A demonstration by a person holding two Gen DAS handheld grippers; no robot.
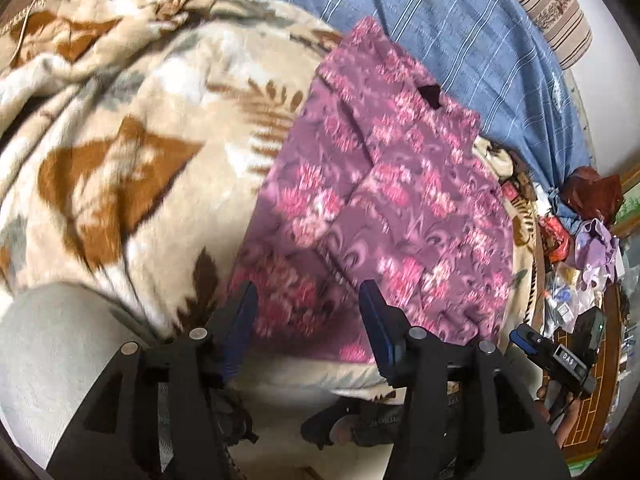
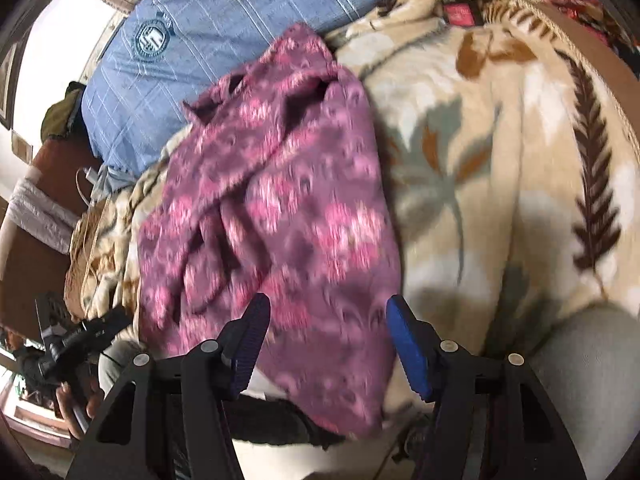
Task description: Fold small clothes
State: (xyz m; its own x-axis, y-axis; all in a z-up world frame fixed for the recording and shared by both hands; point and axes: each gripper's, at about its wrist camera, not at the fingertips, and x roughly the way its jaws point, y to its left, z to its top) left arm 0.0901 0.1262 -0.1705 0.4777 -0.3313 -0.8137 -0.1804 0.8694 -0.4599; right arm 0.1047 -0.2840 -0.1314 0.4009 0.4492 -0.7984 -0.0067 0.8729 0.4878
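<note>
Left wrist view: left gripper point(image 1: 308, 304) gapes empty; blurred purple floral garment point(image 1: 384, 200) ahead of its fingertips. Right gripper point(image 2: 328, 320) likewise.

The garment point(image 1: 384, 200) is purple with pink floral print. The blanket point(image 1: 132, 152) is cream with brown and grey leaf motifs. The bedsheet point(image 2: 224, 12) is blue with thin white stripes.

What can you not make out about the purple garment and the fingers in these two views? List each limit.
1. Garment type: both views are motion-blurred, so sleeves and seams smear.
2. Its near hem: in the right wrist view it drops behind the bed edge and the right gripper.
3. Its print detail: blurred in both views.
4. The left gripper fingers' height above the cloth: not clear.
</note>
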